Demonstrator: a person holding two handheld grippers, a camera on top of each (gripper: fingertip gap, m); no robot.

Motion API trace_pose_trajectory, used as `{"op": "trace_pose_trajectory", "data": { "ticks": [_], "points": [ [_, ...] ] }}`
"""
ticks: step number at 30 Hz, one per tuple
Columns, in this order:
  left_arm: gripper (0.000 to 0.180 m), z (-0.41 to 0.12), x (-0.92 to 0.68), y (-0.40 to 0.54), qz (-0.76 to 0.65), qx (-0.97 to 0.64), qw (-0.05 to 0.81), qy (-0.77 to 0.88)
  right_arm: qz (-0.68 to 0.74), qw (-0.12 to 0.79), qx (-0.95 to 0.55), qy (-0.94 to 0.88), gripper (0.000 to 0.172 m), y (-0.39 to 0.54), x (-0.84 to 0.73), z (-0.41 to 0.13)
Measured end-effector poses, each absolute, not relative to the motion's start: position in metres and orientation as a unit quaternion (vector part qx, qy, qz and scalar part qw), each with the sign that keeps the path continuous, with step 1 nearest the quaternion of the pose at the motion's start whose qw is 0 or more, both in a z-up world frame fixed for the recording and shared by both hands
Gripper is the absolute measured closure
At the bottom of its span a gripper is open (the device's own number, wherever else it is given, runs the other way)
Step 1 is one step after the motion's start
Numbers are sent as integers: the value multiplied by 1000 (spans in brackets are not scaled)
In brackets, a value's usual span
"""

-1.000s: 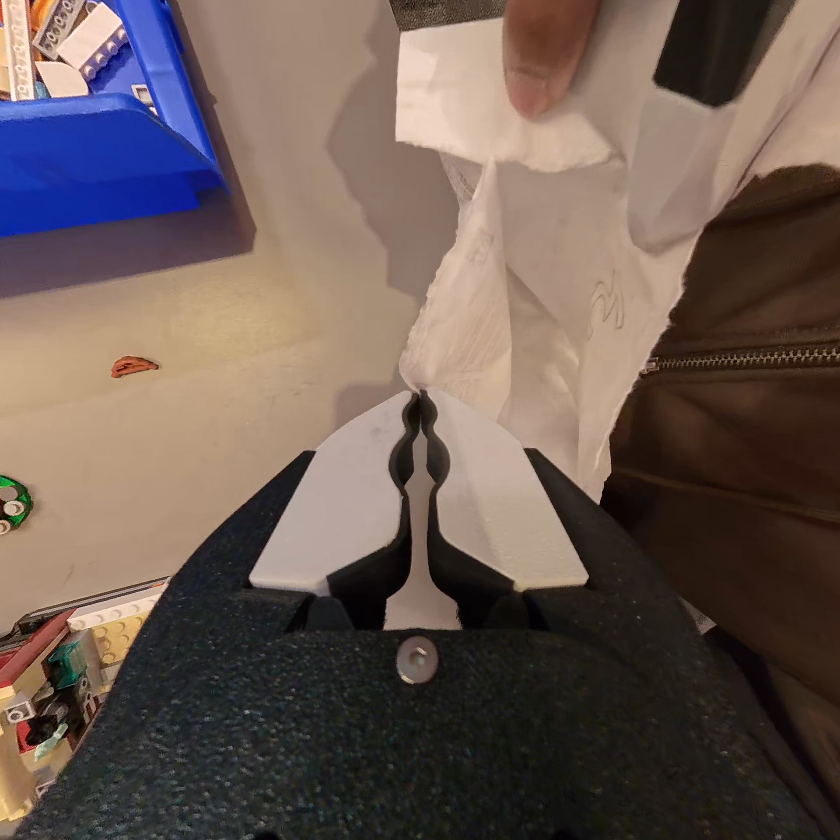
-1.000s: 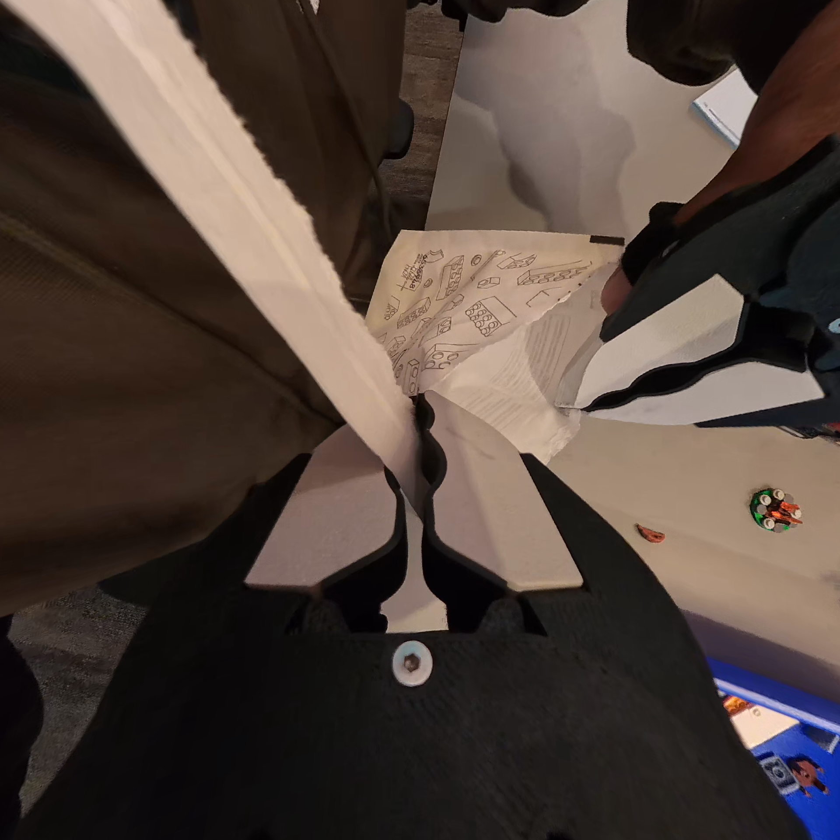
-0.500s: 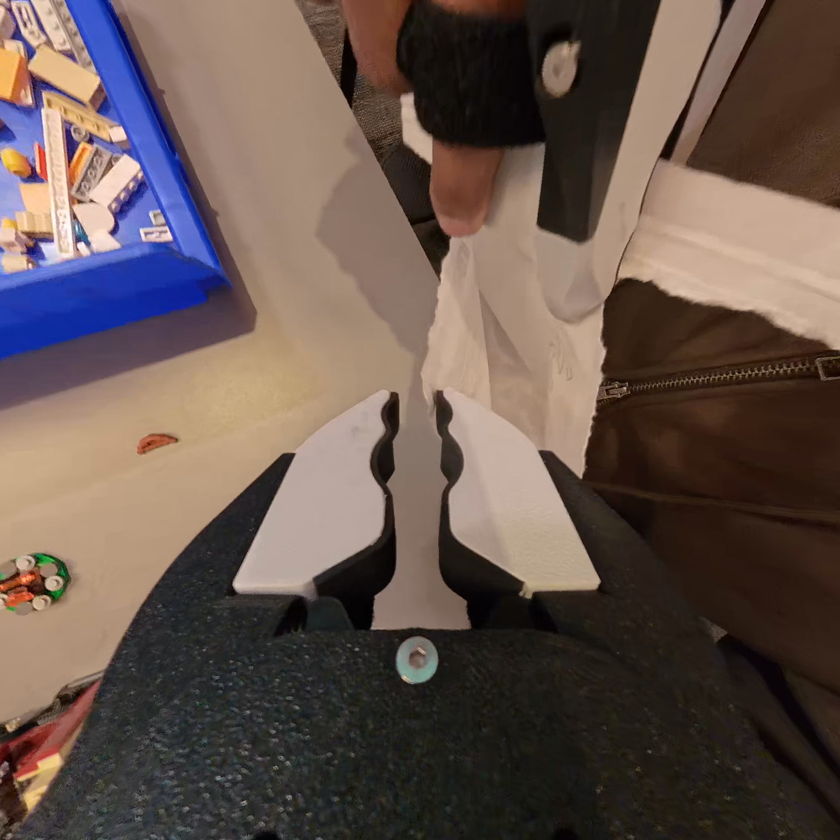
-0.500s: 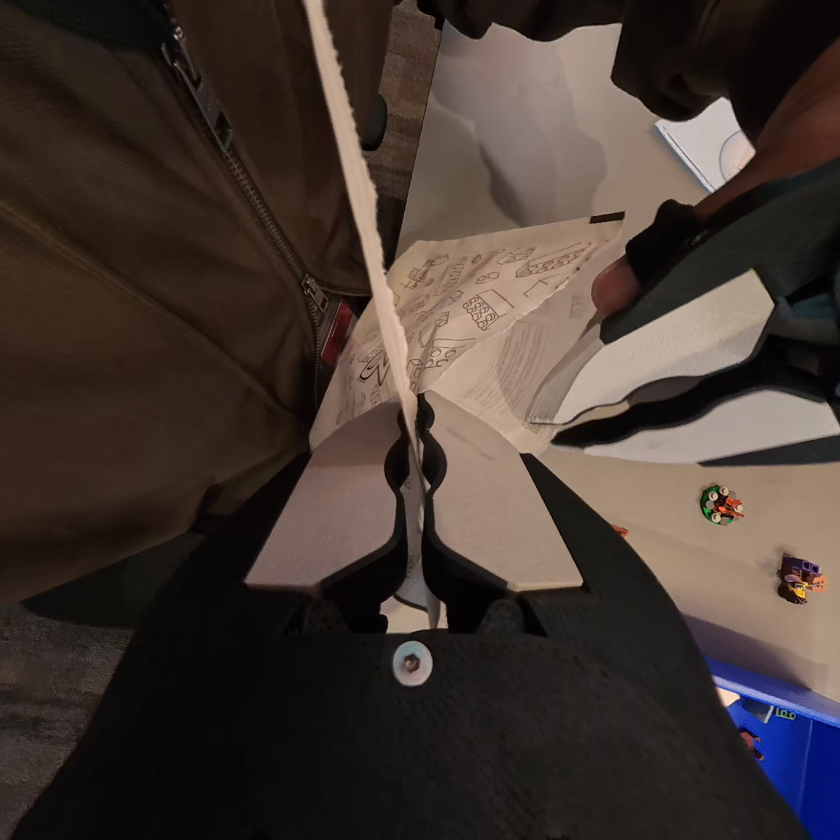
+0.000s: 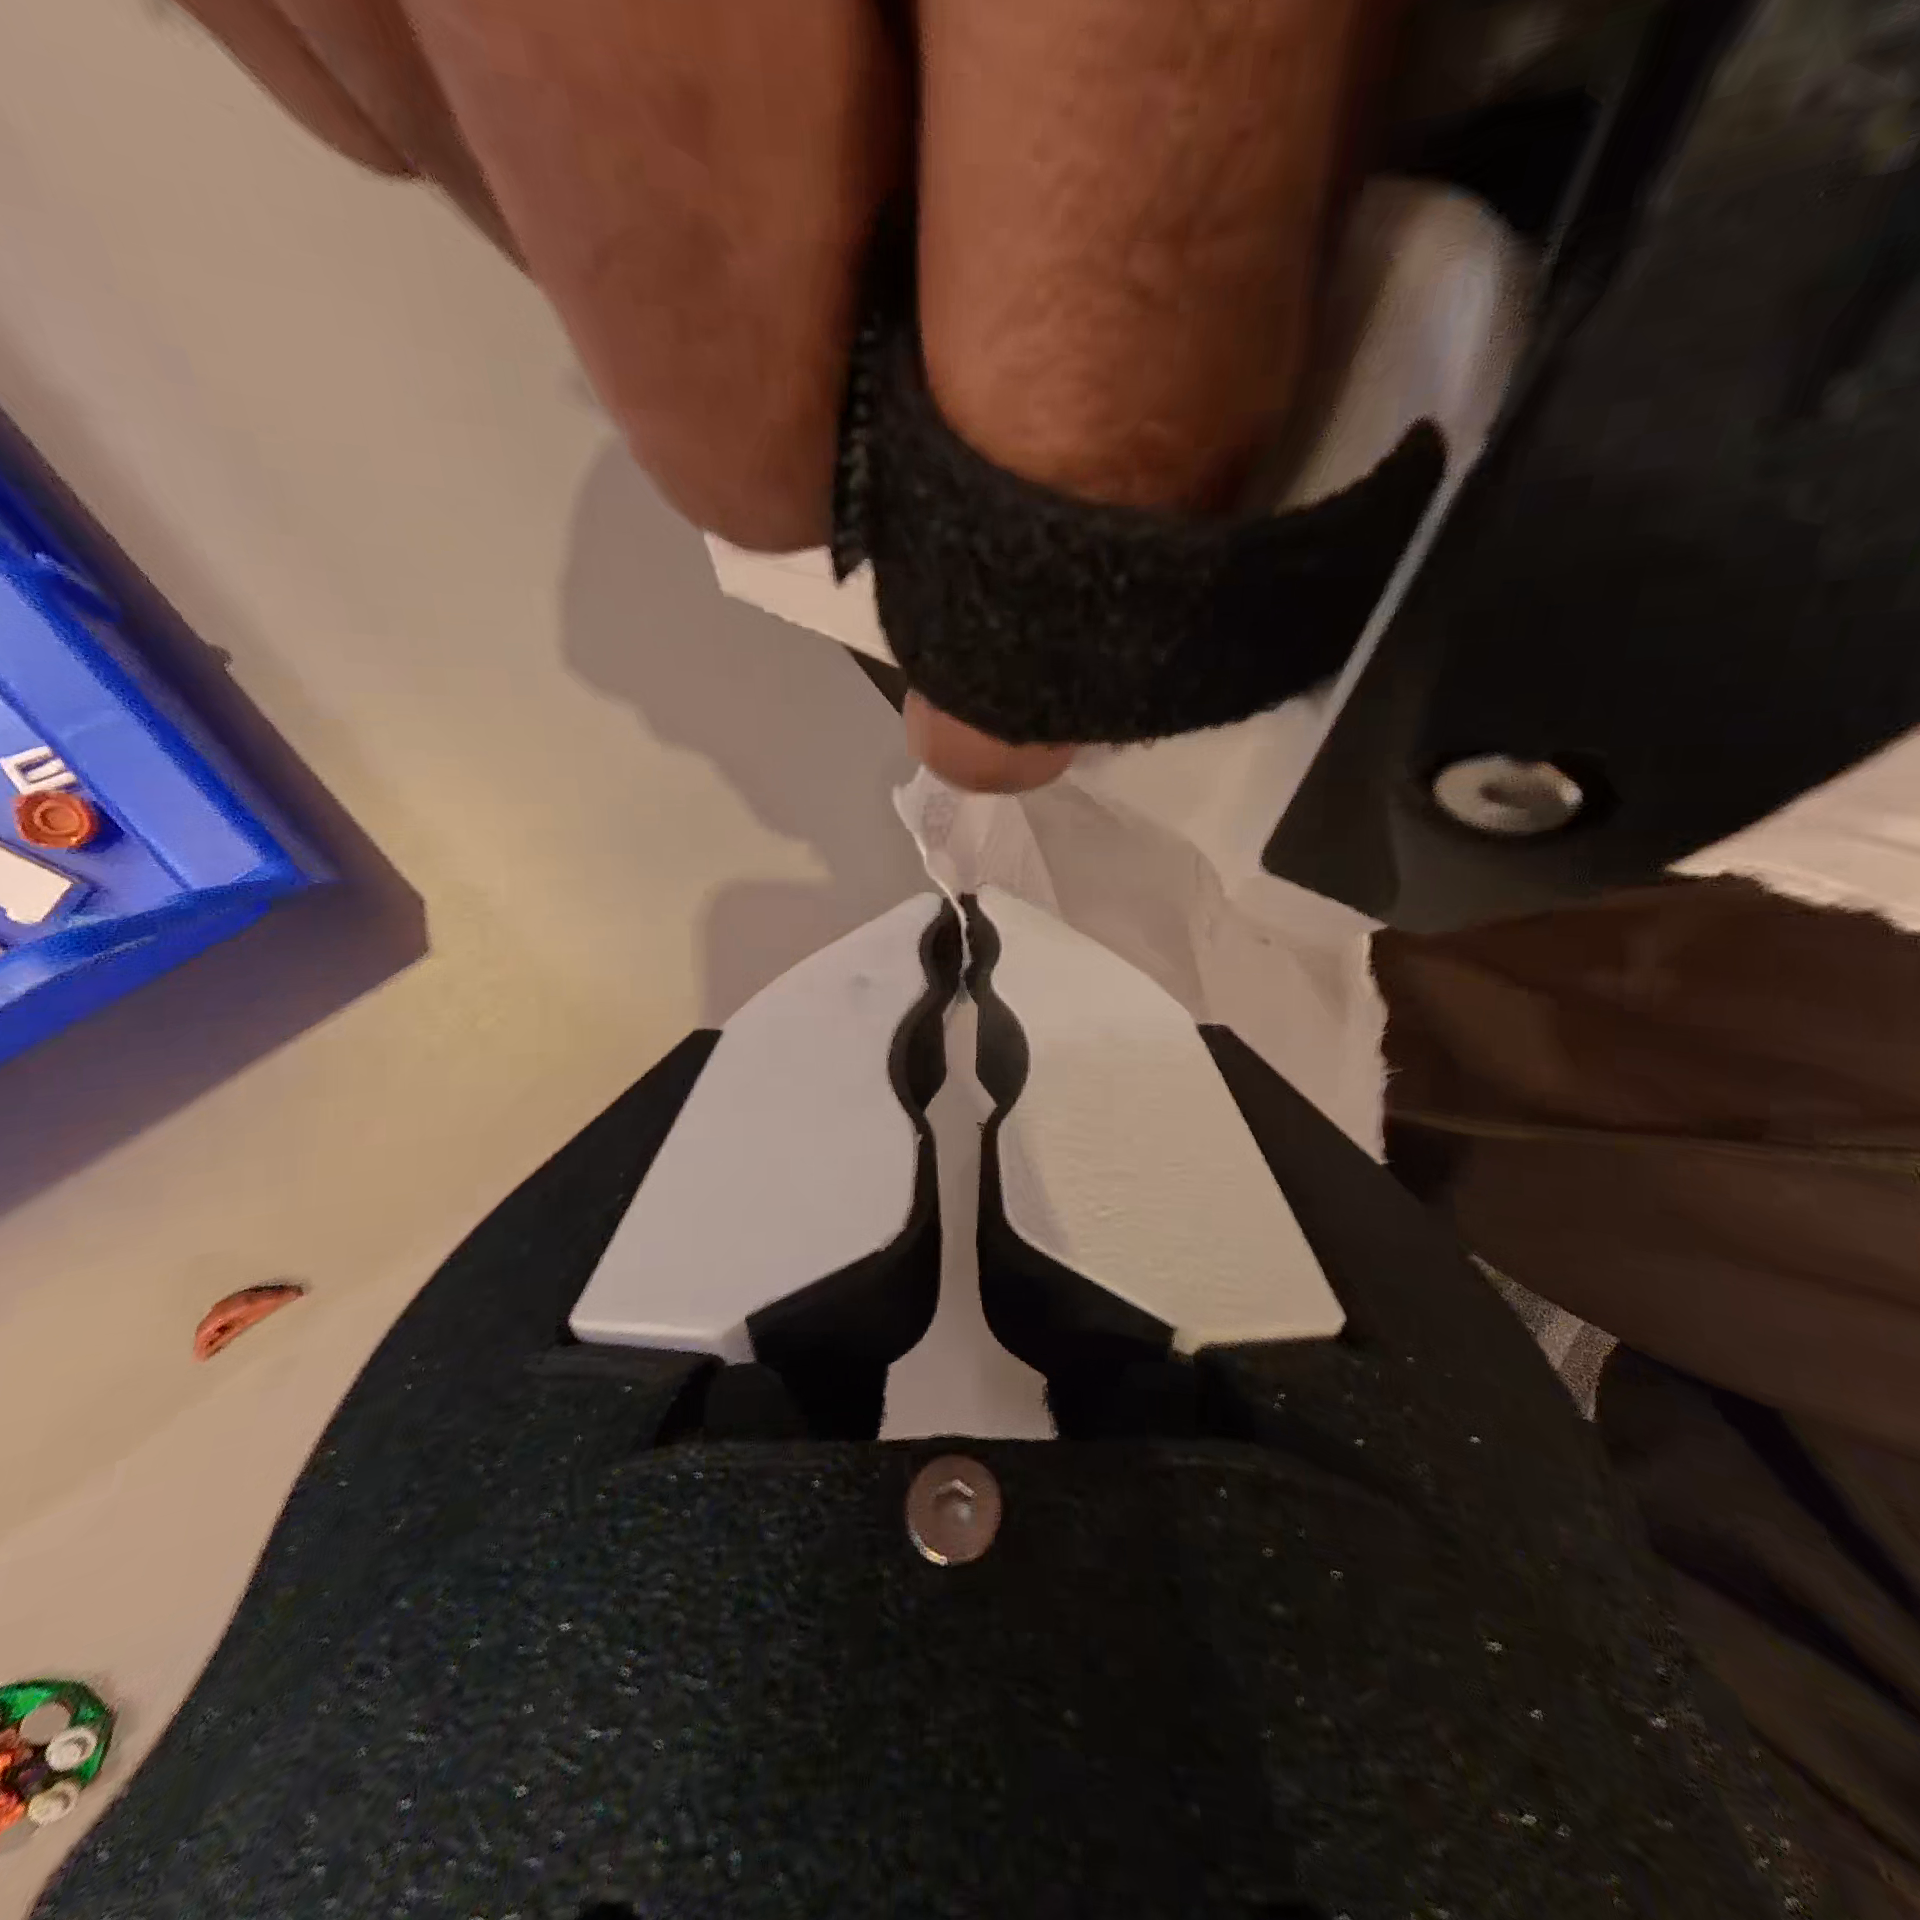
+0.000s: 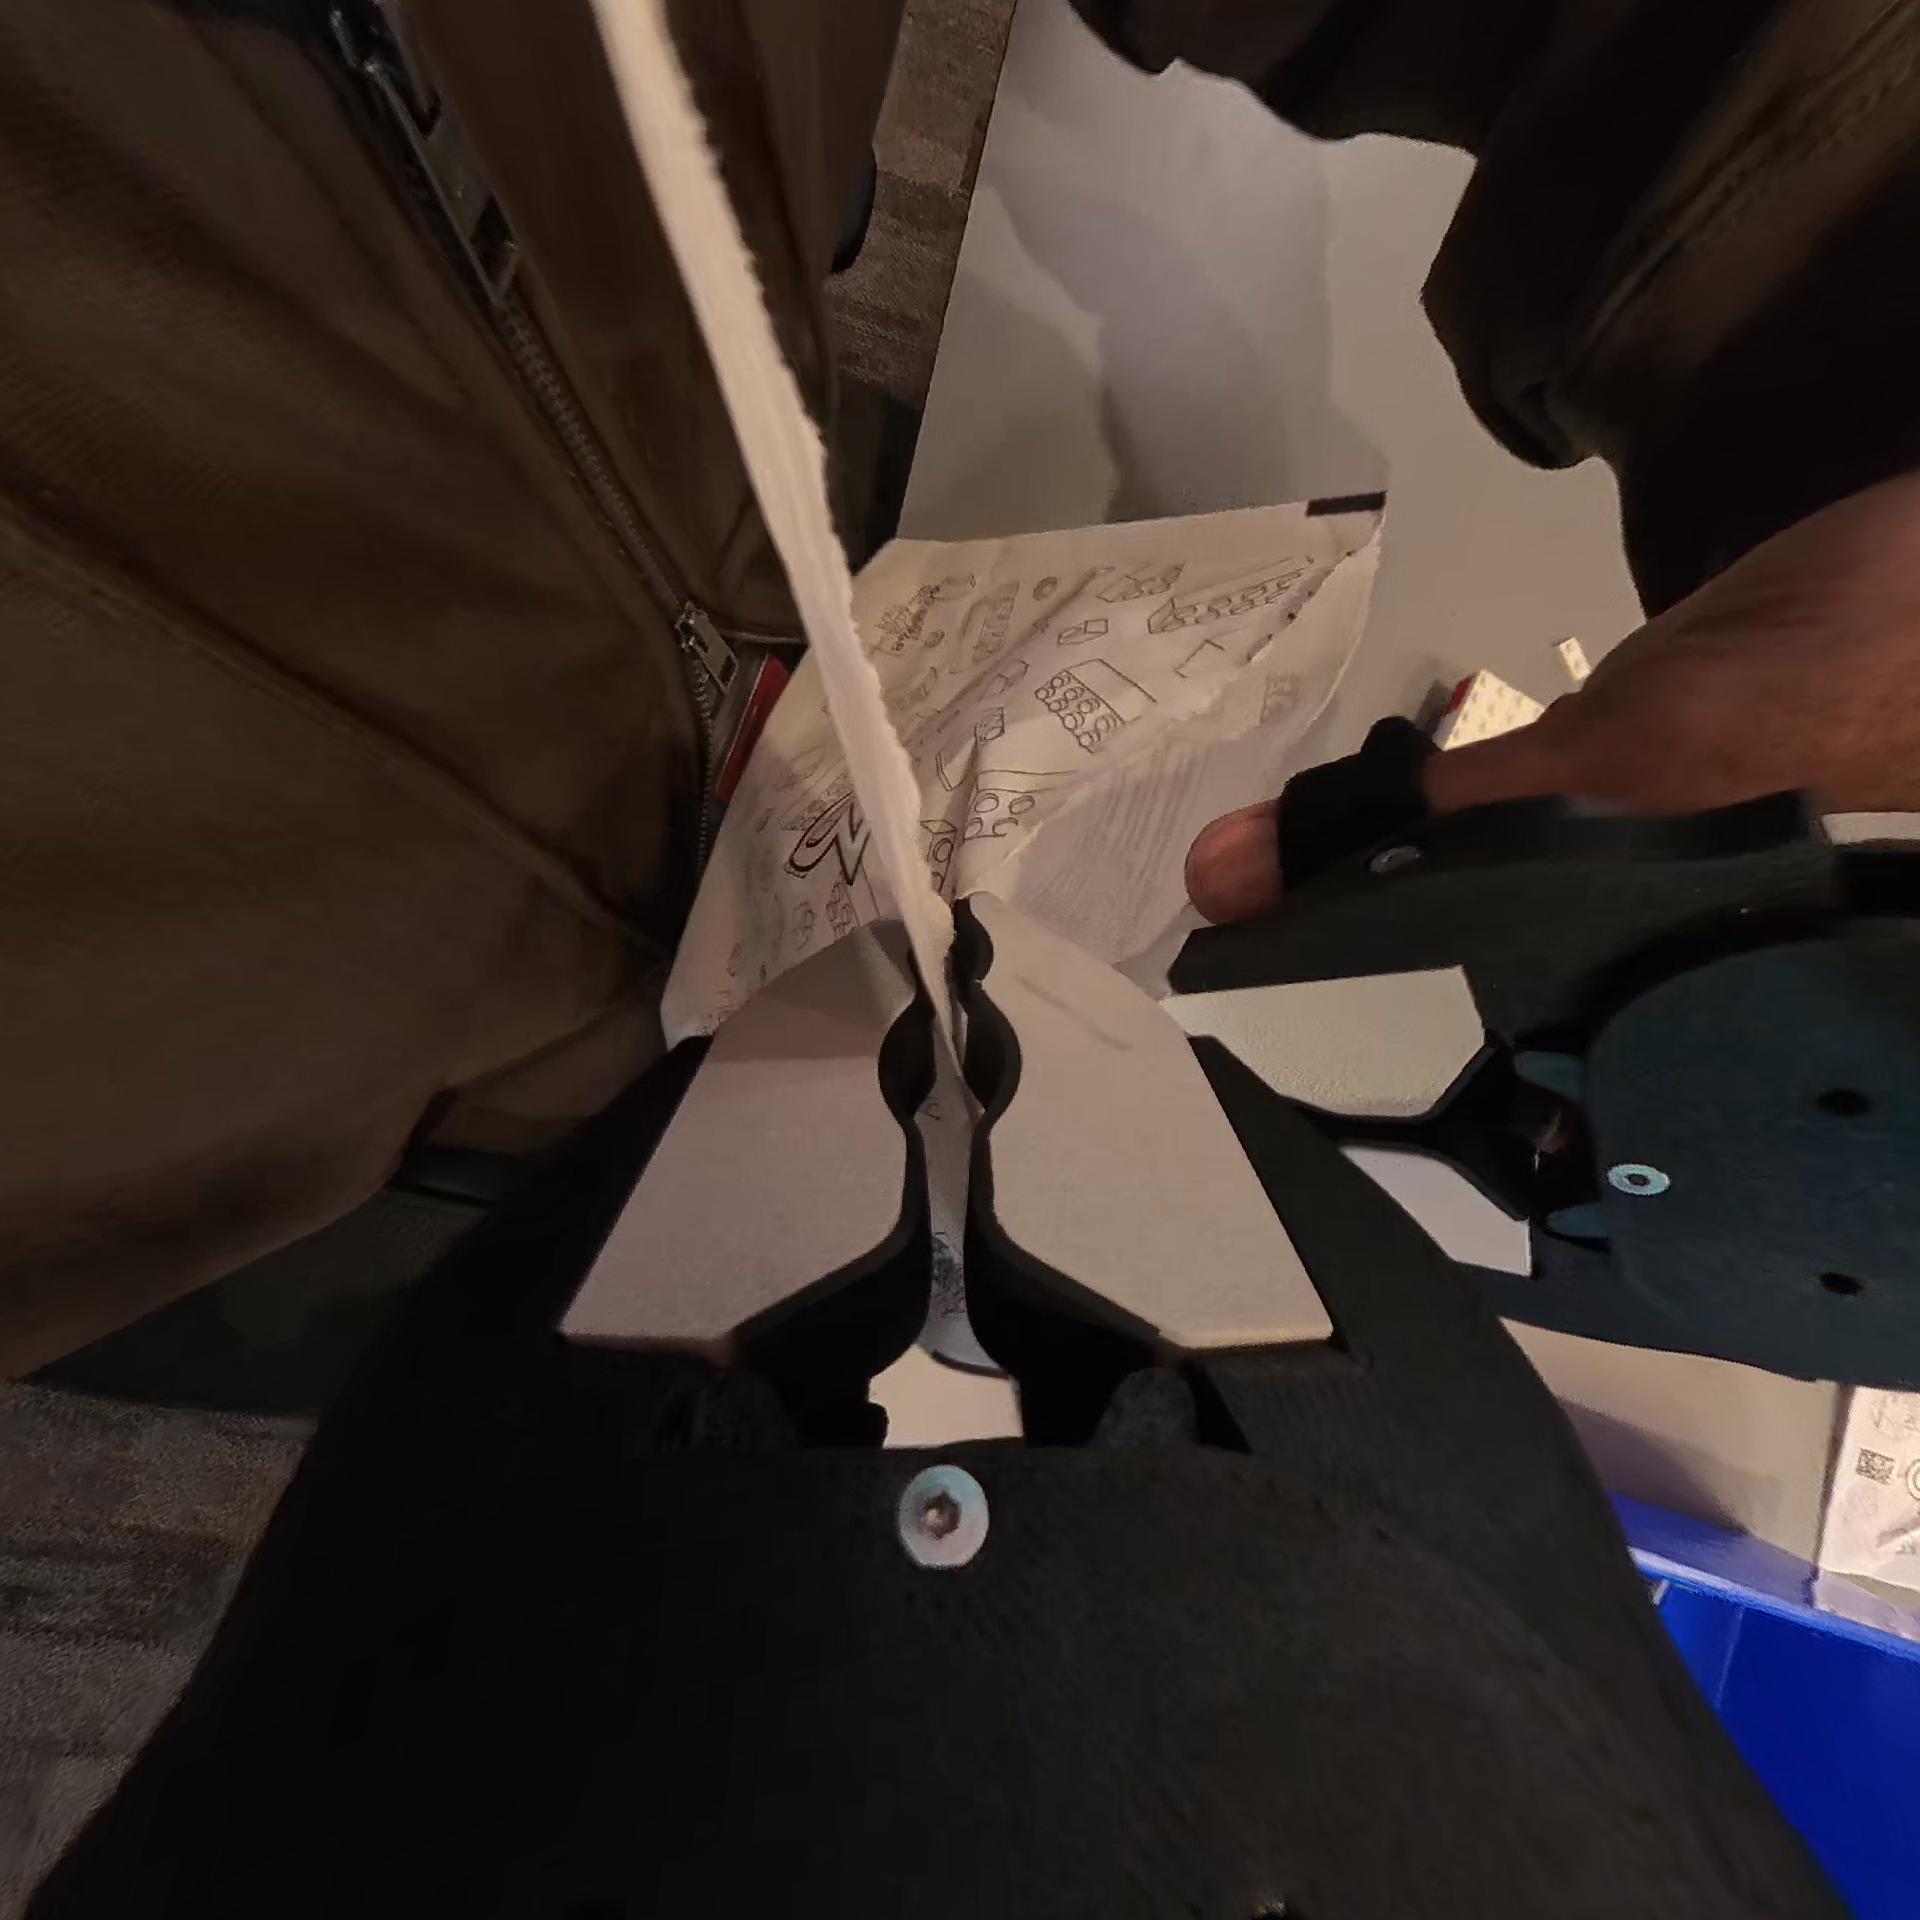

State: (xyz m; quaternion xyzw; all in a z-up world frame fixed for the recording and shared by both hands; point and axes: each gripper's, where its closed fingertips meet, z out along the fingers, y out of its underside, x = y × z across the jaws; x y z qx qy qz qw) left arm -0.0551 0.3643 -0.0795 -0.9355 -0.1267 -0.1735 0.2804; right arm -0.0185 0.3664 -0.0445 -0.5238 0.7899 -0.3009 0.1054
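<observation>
Left of the left hand-held gripper [image 5: 961, 914] a blue tray [image 5: 156, 883] of small bricks sits on the pale desk [image 5: 364, 520], with an orange piece [image 5: 244, 1317] and a green round piece [image 5: 47, 1756] nearer its body. A hand [image 5: 831, 260] with a black strap crowds in just ahead of its tips, and a brown jacket [image 5: 1662, 1143] fills the right.

Its jaws are pressed together, pinching a thin torn edge of the white paper bag [image 5: 1122, 883].

The right hand-held gripper [image 6: 956, 925] is likewise clamped on the paper bag [image 6: 1039, 665], whose torn strip rises straight up from its tips. The bag is white, crumpled and ripped, printed with line drawings of bricks, and spreads out just beyond the tips.
</observation>
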Motion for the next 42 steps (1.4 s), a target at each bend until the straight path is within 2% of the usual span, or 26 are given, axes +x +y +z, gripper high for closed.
{"op": "trace_pose_trajectory", "data": {
  "ticks": [5,13,25,29,32,39,42],
  "points": [
    [180,-88,-59,351,-133,-953,222,-156,-287,101,-527,793,172,377,-19,-45],
    [180,-90,-59,343,-101,-964,190,-158,-279,105,-527,796,172,384,-18,-44],
    [180,-97,-62,327,-82,-969,166,-163,-259,105,-557,782,172,396,-10,-44],
    [180,-98,-61,326,-94,-965,181,-167,-251,97,-557,785,172,398,-11,-45],
    [180,-105,-64,315,-82,-969,155,-175,-245,107,-563,782,172,404,-9,-43],
    [179,-107,-68,313,-90,-958,196,-190,-269,77,-516,809,172,387,-25,-39],
    [165,-101,-82,310,-65,-947,225,-219,-267,70,-501,820,171,383,-31,-42]
  ]
}}
